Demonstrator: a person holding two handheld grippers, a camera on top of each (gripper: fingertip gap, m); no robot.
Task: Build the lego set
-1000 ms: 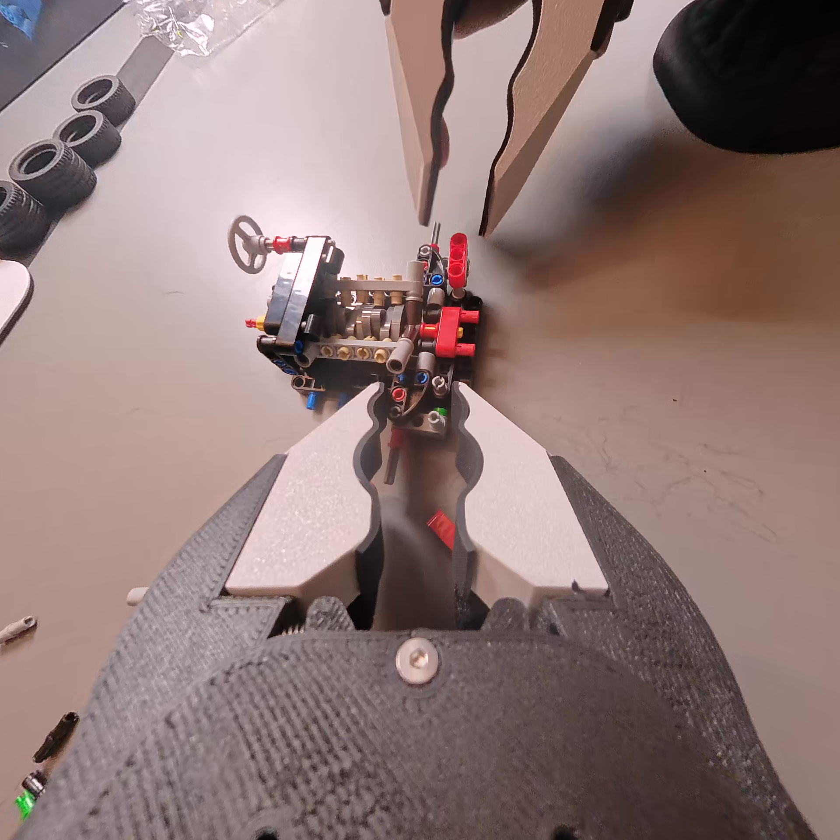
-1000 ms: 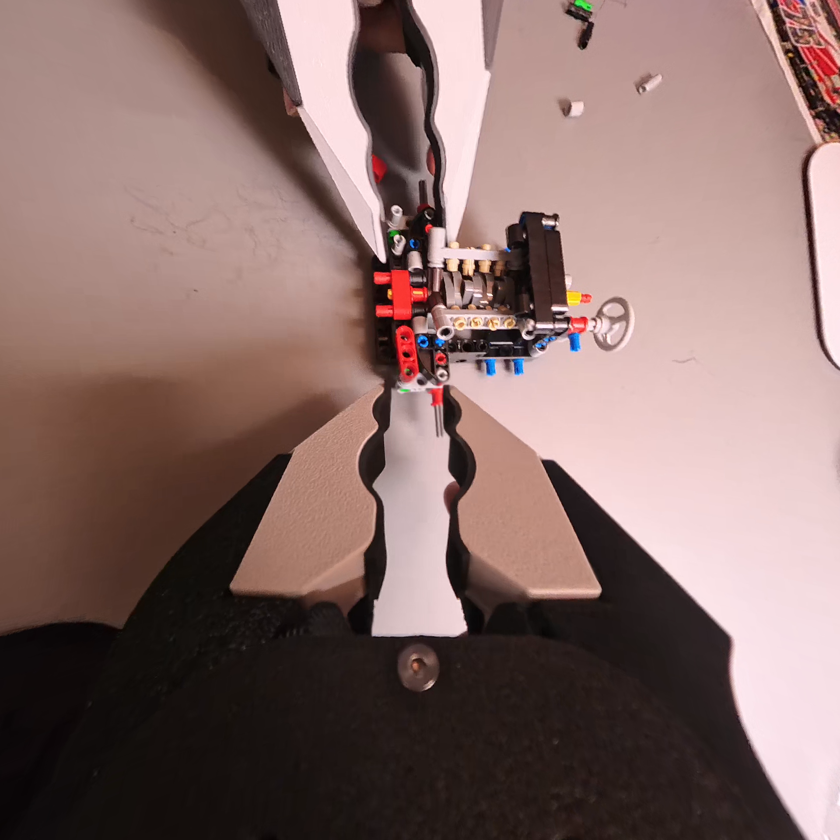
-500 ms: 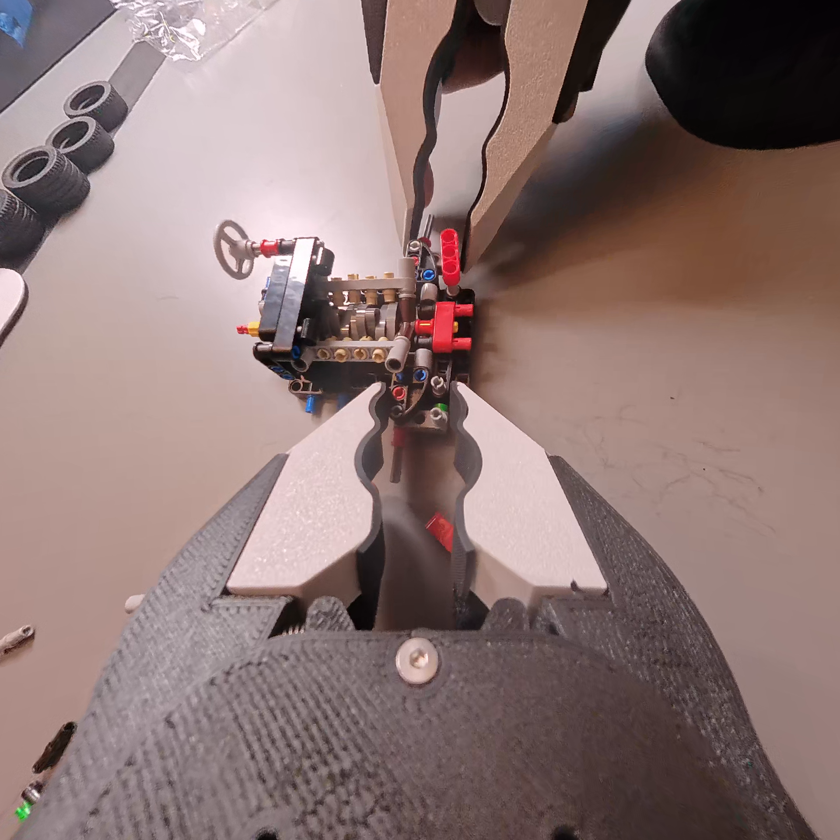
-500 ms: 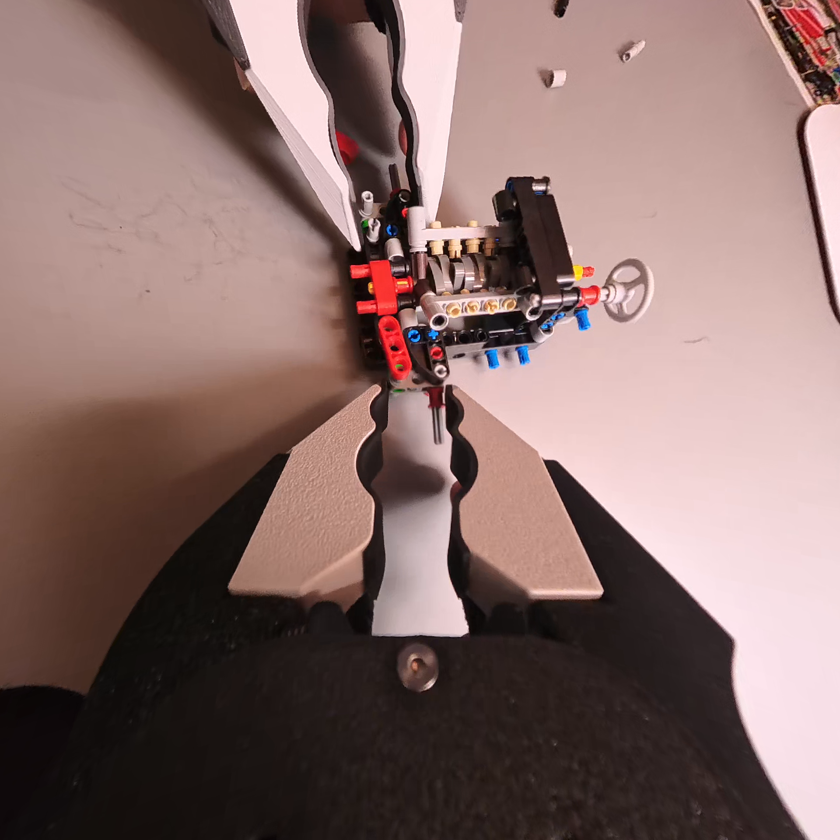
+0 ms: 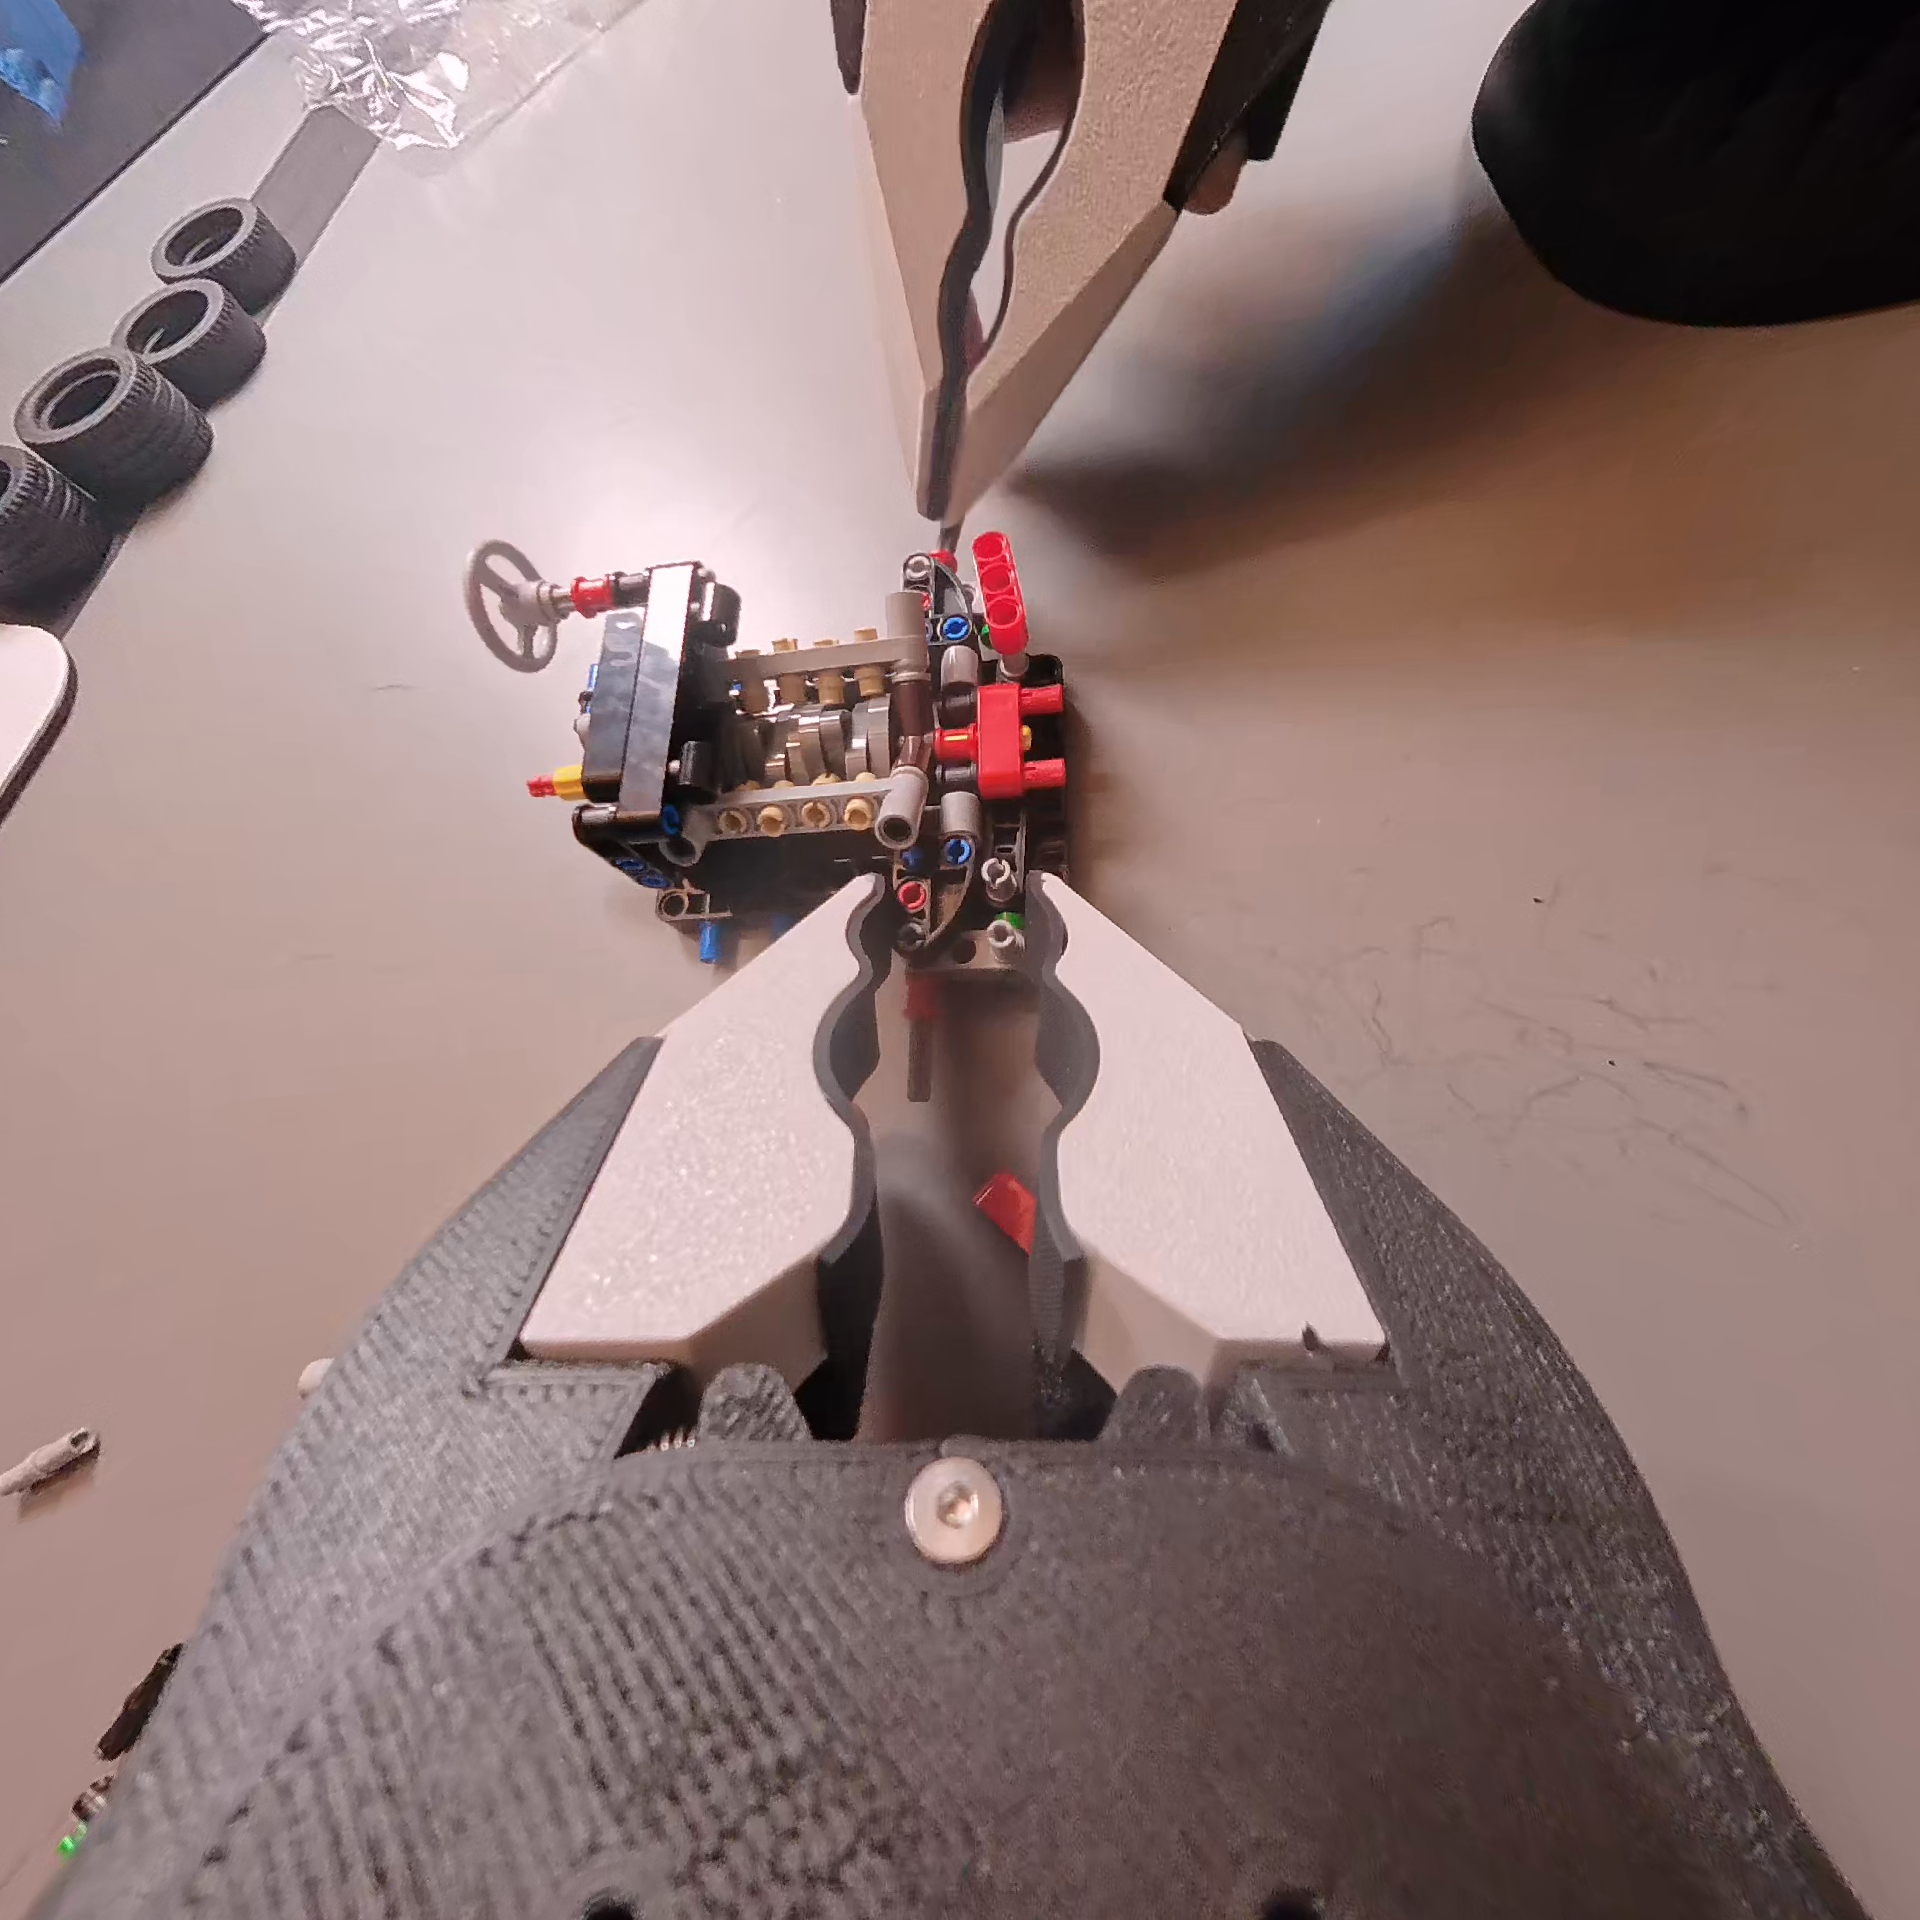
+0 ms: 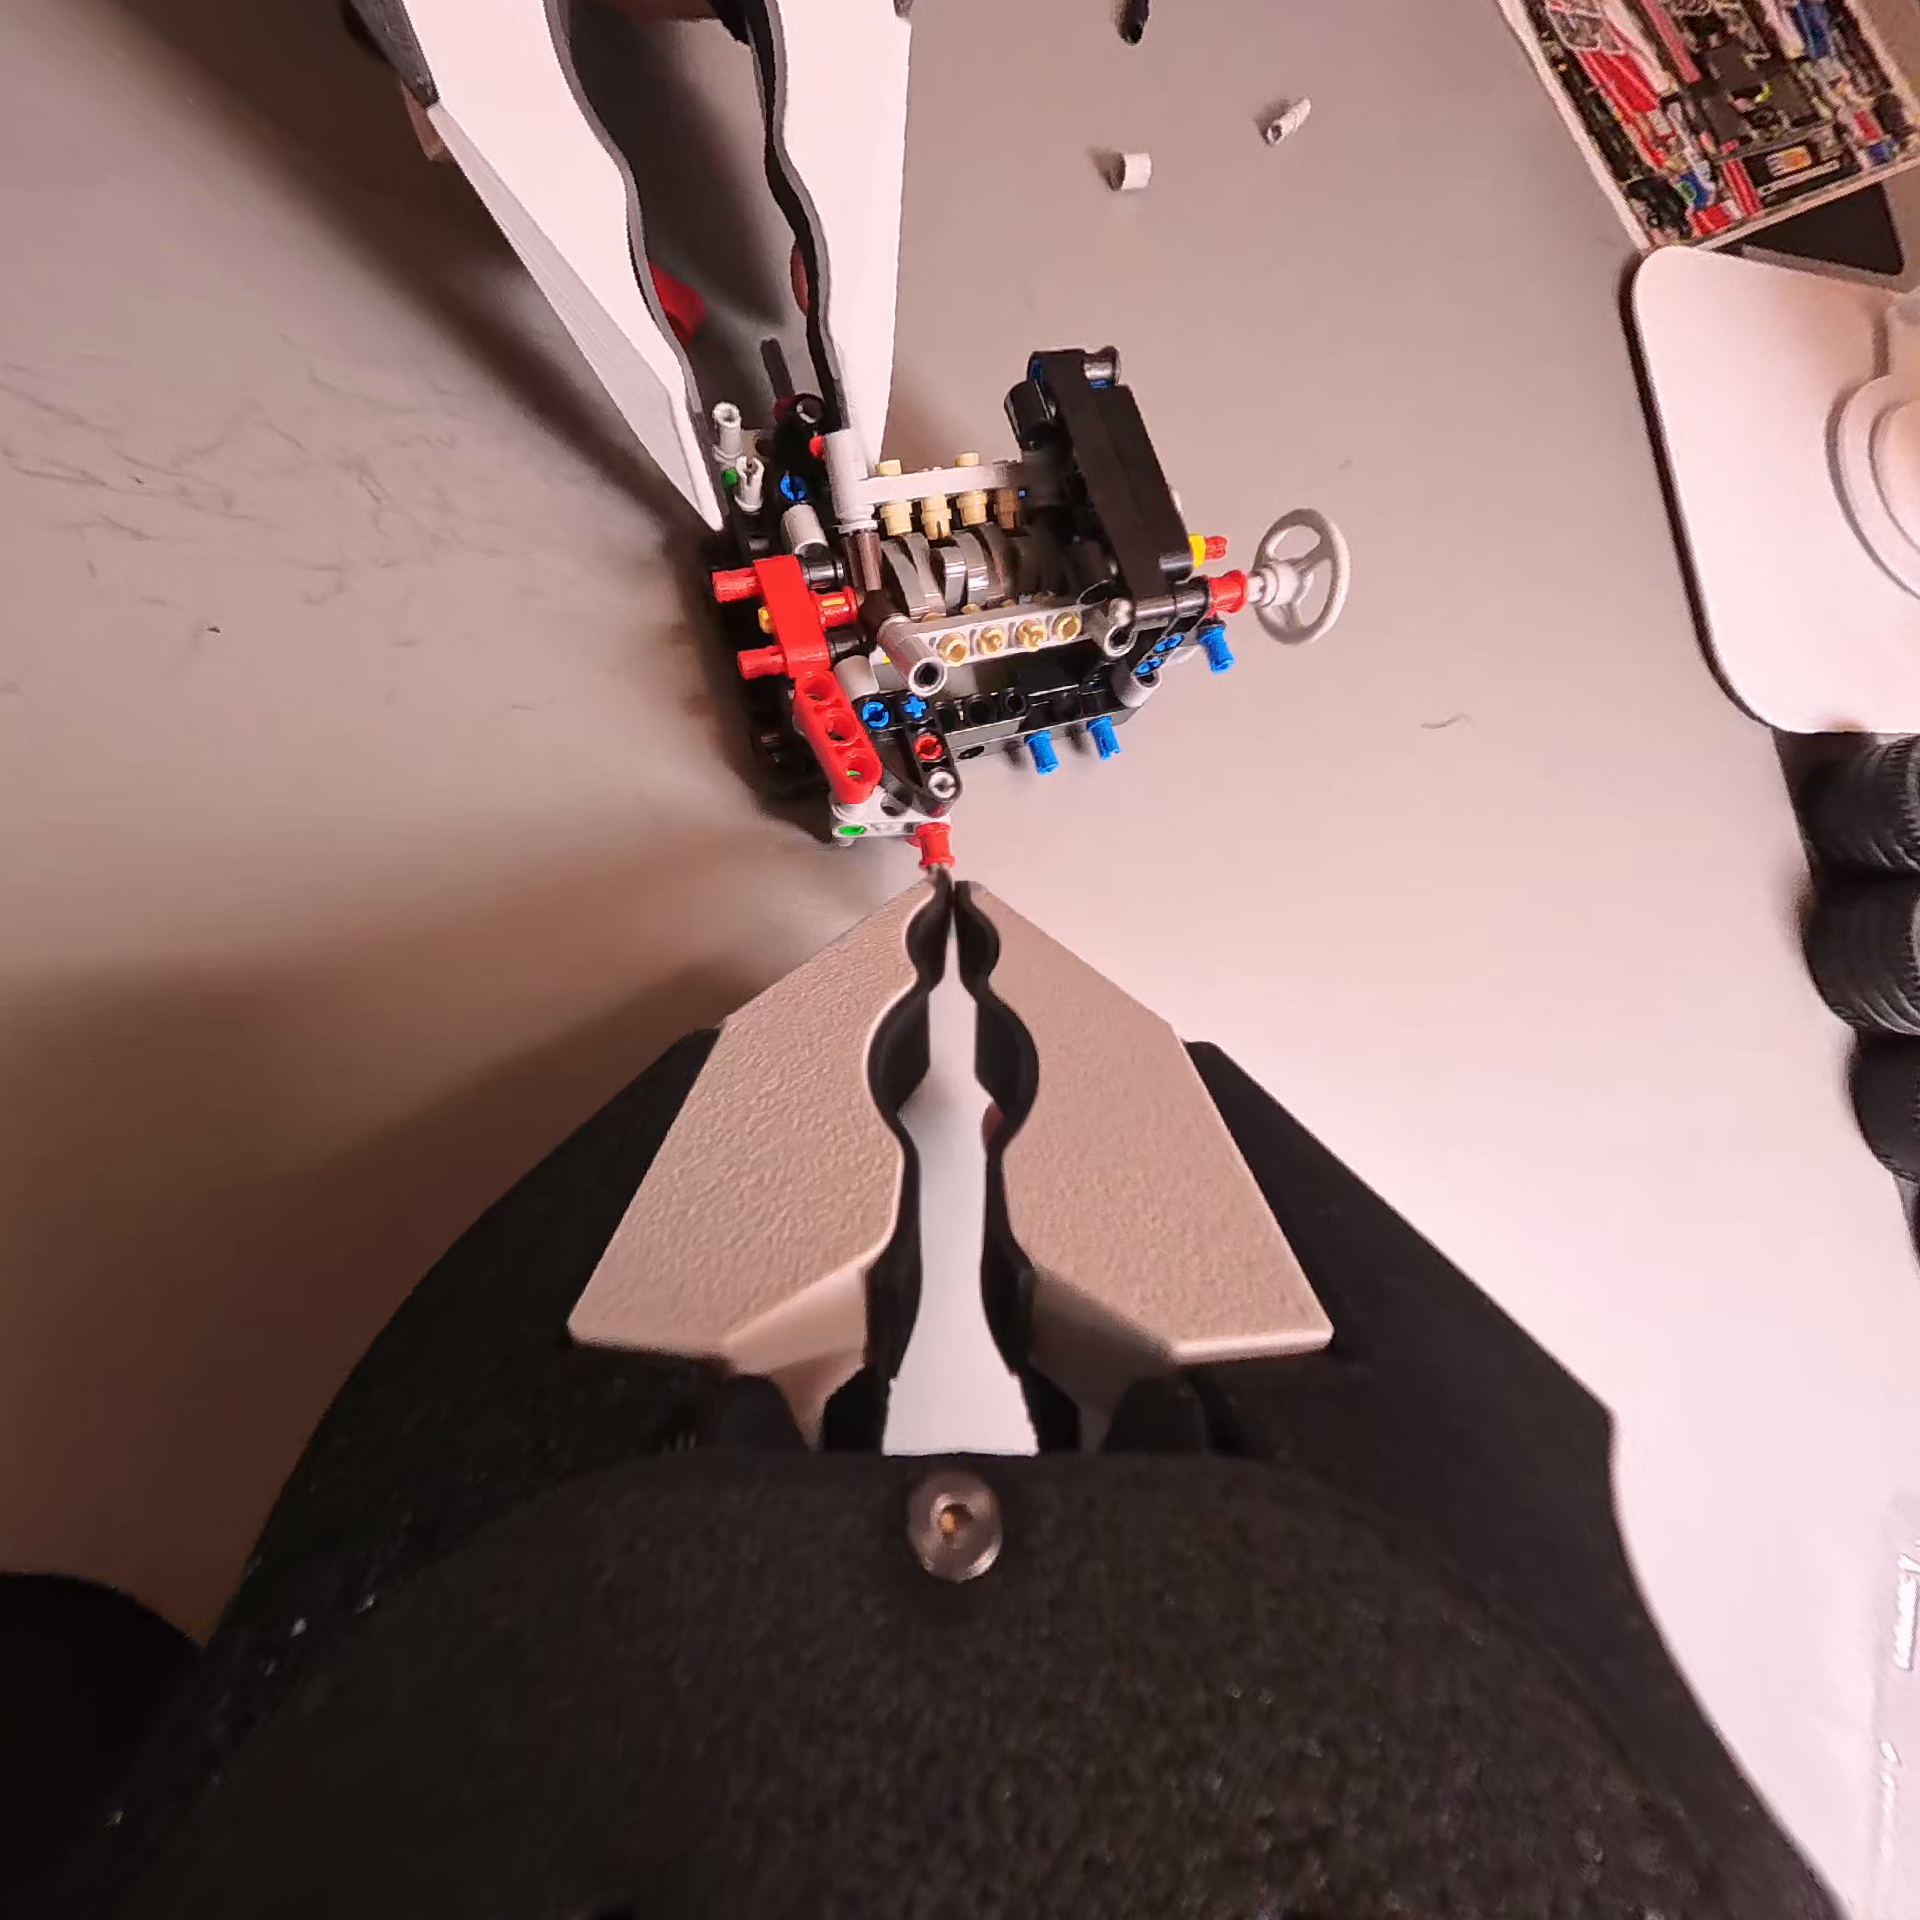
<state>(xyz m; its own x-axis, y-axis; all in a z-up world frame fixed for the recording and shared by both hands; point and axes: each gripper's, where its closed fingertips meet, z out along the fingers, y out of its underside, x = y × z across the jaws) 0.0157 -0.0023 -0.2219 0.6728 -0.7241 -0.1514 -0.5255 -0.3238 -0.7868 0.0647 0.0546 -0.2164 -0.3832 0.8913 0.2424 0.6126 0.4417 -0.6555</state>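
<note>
The lego assembly [image 5: 831, 748], black, grey and red with a grey steering wheel [image 5: 509, 608], lies on the table. My left gripper [image 5: 956, 904] is shut on its near end, a finger on each side. A dark axle with a red bush [image 5: 920, 1039] sticks out between my left fingers. My right gripper [image 6: 951, 891] is shut on the thin dark axle [image 6: 938, 854] that sticks out of the assembly's [image 6: 966, 613] opposite end. The right gripper also shows in the left wrist view [image 5: 940, 504], tips together at the far end. The left gripper shows in the right wrist view [image 6: 784, 468].
Several black tyres [image 5: 114, 416] line the left edge, also seen at the right [image 6: 1870, 935]. A clear plastic bag [image 5: 395, 62] lies far left. Small grey pieces [image 6: 1127, 171] and a booklet [image 6: 1714, 94] lie beyond the assembly. A white object [image 6: 1787, 468] stands at the right. There is about 8 centimetres between the tips of the two grippers.
My right gripper has closed from open onto the thin axle. The assembly has turned slightly in the right wrist view. My left gripper has kept its hold.
</note>
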